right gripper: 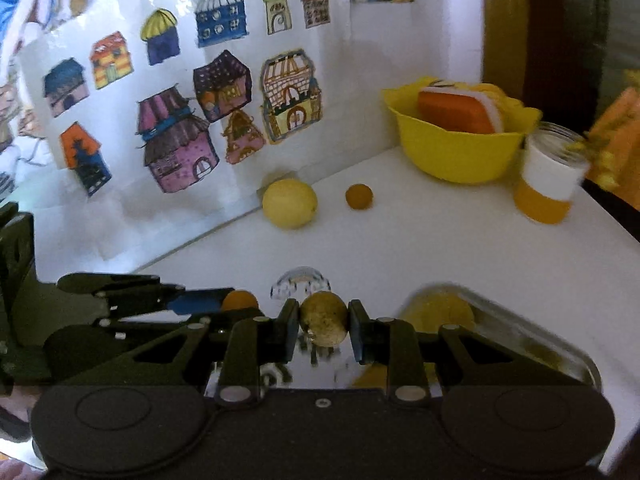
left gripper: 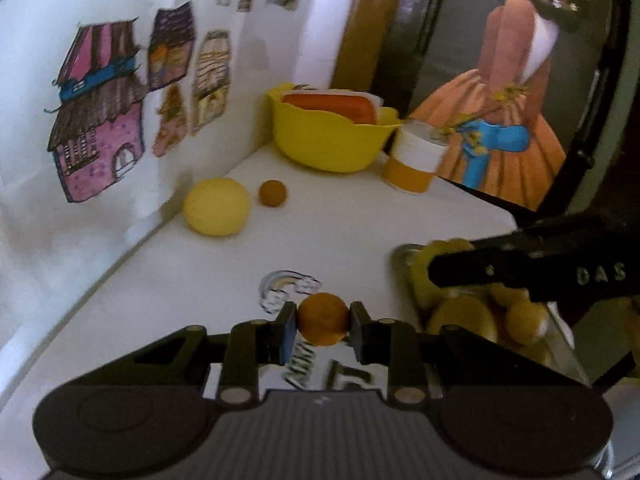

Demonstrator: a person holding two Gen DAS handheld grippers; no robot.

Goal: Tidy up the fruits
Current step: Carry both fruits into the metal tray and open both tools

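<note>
- On the white tabletop (left gripper: 360,216), near its front, I am gripping a small orange fruit (left gripper: 323,319) in my left gripper (left gripper: 323,322), both pads pressing its sides.
- My right gripper (right gripper: 324,322) is clamping a speckled yellow-brown fruit (right gripper: 323,319) between its pads, hovering just left of the clear tray (right gripper: 520,320).
- The tray is sitting at the right front of the table and holding several yellow fruits (left gripper: 464,320); in the left view my right gripper's arm (left gripper: 540,268) is crossing over its rim.
- A big yellow fruit (right gripper: 289,203) is resting against the foot of the white backboard (right gripper: 120,220); a small orange-brown fruit (right gripper: 359,196) is sitting just beside it, apart, not touching.
- Open tabletop is lying between those two fruits and my grippers, with only a rainbow sticker (right gripper: 300,280) on it.
- The table's right edge is running dark just past the orange-and-white jar (right gripper: 548,176); little room there.
- A yellow bowl (right gripper: 452,148) is standing at the back corner, holding an orange sponge-like block (right gripper: 456,112), the jar near it.
- The backboard is closing off the left side, covered in coloured house drawings (right gripper: 176,140).
- A painting of an orange dress (left gripper: 500,120) is leaning behind the jar; the room beyond is looking dark.
</note>
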